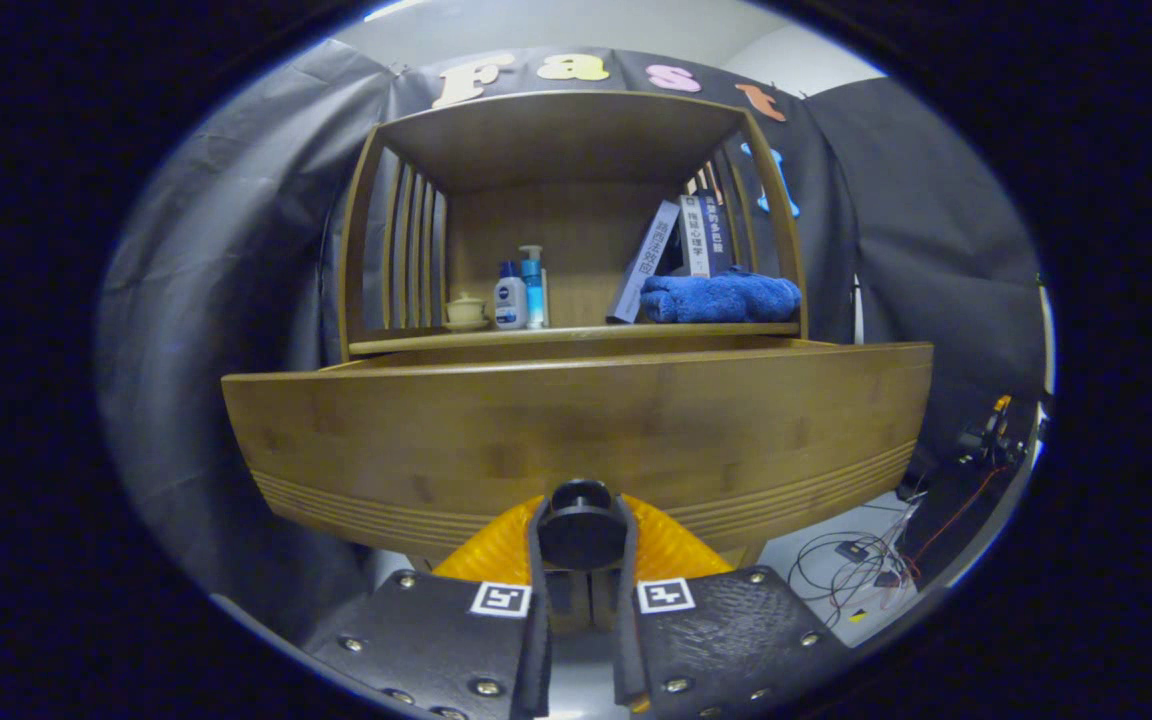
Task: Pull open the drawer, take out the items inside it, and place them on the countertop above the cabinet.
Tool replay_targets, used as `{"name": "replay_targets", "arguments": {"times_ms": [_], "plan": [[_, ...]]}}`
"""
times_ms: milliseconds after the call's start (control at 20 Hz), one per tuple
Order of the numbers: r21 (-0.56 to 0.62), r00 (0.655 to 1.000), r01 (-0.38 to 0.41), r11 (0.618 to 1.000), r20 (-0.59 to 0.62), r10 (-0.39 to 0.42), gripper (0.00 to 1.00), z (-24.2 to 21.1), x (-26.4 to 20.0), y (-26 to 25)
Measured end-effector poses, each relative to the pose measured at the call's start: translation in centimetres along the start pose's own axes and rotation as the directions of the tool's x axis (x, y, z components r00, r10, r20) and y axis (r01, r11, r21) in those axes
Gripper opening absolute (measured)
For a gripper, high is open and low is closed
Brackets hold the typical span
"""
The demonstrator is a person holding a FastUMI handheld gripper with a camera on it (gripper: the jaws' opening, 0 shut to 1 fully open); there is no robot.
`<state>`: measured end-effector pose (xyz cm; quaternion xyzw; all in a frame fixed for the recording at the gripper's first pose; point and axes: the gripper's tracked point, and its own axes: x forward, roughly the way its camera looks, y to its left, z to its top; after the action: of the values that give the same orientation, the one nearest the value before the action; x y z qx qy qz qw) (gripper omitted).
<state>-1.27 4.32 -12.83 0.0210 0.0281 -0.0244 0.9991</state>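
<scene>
The wooden drawer front [576,430] stands close ahead of me, pulled out from the cabinet. Its dark round knob [581,525] sits between my two fingers, and my gripper [581,545] is shut on it. The drawer's inside is hidden behind its front panel. Above it runs the countertop [576,338], the floor of an open wooden shelf unit [556,130].
On the countertop stand a small lidded cup [466,310], a blue-capped bottle [510,298], a pump bottle [533,285], leaning books [681,250] and a folded blue towel [721,297]. Cables [861,555] and equipment [986,435] lie on the floor to the right.
</scene>
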Motion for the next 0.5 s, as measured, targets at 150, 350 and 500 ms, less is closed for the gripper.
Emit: {"name": "replay_targets", "arguments": {"times_ms": [150, 350, 500], "plan": [[-0.029, 1.0, -0.005, 1.0, -0.009, 0.004, 0.24, -0.6, -0.9, 0.1], [-0.051, 0.999, -0.026, 0.998, -0.031, 0.024, 0.25, -1.0, -0.7, 0.1], [-0.038, 0.993, -0.094, 0.995, -0.079, 0.09, 0.52, -0.8, -1.7, 0.7]]}}
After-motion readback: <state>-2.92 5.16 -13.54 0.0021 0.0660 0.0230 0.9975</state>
